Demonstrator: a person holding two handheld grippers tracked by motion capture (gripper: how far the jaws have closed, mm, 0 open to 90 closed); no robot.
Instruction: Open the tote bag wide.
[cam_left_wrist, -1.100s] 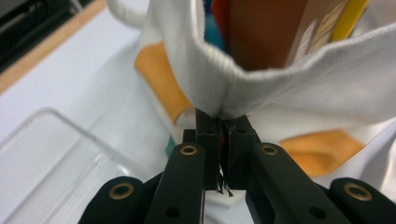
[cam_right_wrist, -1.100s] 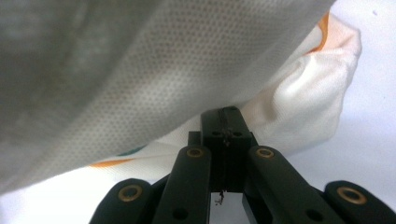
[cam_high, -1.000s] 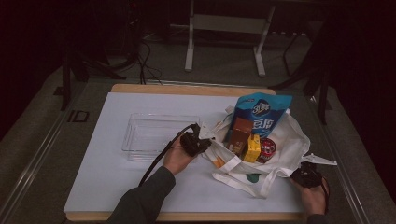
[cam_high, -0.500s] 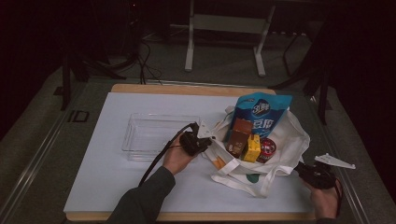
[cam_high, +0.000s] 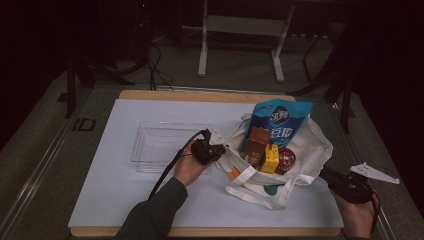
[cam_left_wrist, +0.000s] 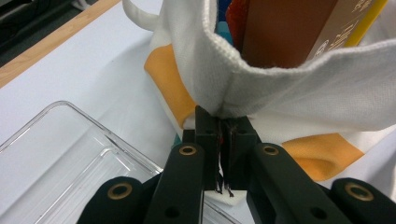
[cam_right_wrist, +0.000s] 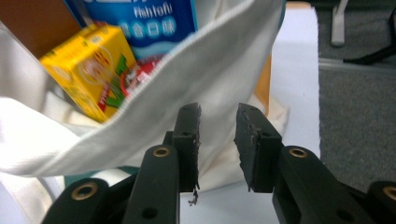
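Tote bag (cam_high: 280, 165), white canvas with orange patches, lies slumped on the right half of the white surface (cam_high: 120, 185) with its mouth open toward the camera in the high view. Stuffed inside: a tall blue snack pouch (cam_high: 280, 122) sticking up at the back, a brown carton (cam_high: 256, 145) in front of it, a small yellow box (cam_high: 271, 158) beside that, and a round red-topped tin (cam_high: 286, 161) tucked next to the yellow one. A clear plastic tray (cam_high: 160, 145) sits just left of the bag and looks like it has nothing in it.

Left gripper (cam_high: 207, 150) is right at the bag's left rim, between tray and bag; in the left gripper view its jaws are squeezed together on a fold of the canvas edge (cam_left_wrist: 224, 100), so that side of the opening is pinched and propped up. Right gripper (cam_high: 336, 179) sits off the bag's right side near the surface's edge; its jaws have just been opening and now stand apart with nothing between them, the bag's rim (cam_right_wrist: 201, 60) running just ahead of them in the right gripper view.

Beyond the surface, a metal stand (cam_high: 240, 45) and some cables (cam_high: 155, 65) on the floor, well clear of everything.
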